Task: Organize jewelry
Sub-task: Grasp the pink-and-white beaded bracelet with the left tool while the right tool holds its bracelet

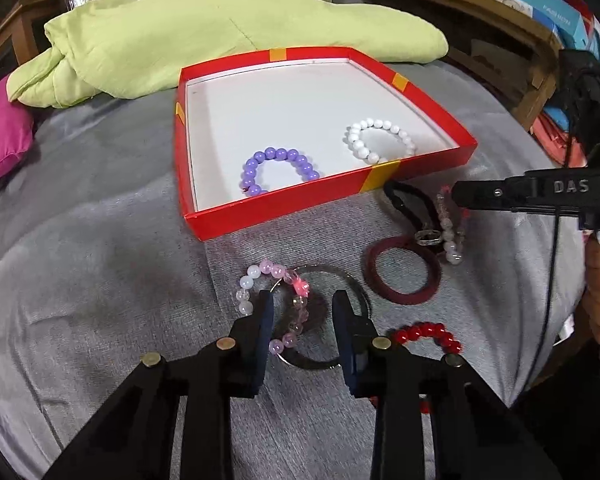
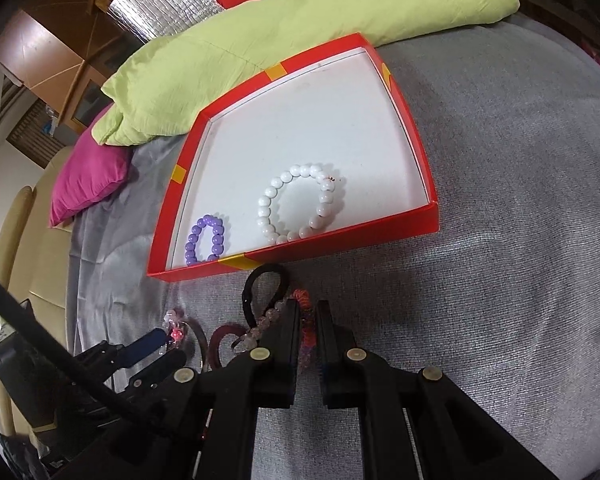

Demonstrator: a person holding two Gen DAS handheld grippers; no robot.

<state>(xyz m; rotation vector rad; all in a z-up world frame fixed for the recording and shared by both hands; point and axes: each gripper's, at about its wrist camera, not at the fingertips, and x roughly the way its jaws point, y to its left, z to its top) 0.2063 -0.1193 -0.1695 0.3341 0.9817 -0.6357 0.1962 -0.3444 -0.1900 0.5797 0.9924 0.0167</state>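
Two bracelets in the red box [image 1: 236, 220] — left tongs [image 1: 302, 316] agape, right tongs [image 2: 309, 320] pinching coil bracelet [image 2: 306, 320].

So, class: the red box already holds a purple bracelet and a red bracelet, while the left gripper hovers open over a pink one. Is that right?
Not quite. The red box holds the purple bracelet and a white bracelet, as the left wrist view shows. The red bracelet lies outside on the grey cloth. The left gripper does hover open over the pink bracelet.

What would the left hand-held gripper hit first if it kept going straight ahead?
Probably the pink-and-white bead bracelet and the metal ring lying between the open left hand-held gripper; the red box lies beyond. Depth is uncertain.
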